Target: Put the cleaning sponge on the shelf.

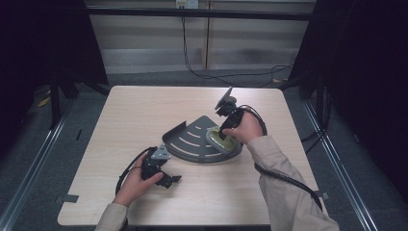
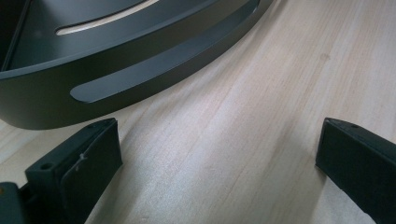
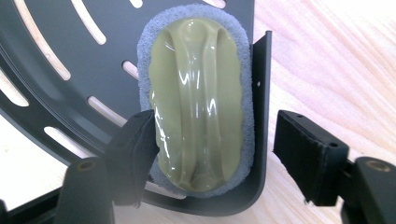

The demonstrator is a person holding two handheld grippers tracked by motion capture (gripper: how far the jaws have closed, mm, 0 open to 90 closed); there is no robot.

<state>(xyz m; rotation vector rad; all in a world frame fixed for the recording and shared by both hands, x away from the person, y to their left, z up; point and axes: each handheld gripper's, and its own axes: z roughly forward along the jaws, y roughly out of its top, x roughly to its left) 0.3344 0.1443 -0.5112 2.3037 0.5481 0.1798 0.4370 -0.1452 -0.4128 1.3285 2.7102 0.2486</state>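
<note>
A dark grey fan-shaped corner tray (image 1: pixel 190 144) with slots lies mid-table. An olive-green scrubber with a grey sponge base (image 3: pixel 201 93) lies in its right corner (image 1: pixel 220 140), against the tray's upright wall (image 3: pixel 261 93). My right gripper (image 3: pixel 217 126) points down over it, open. One jaw is at the scrubber's left edge and the other stands outside the tray wall, apart from it. My left gripper (image 1: pixel 168 180) rests low on the table, open and holding nothing (image 2: pixel 219 135), just in front of the tray's curved rim (image 2: pixel 140 70).
The light wooden table (image 1: pixel 144 106) has bare room on all sides of the tray. Black cables trail from both grippers. Beyond the far edge are a grey floor, a wall with a hanging cable (image 1: pixel 192 67), and dark frames at both sides.
</note>
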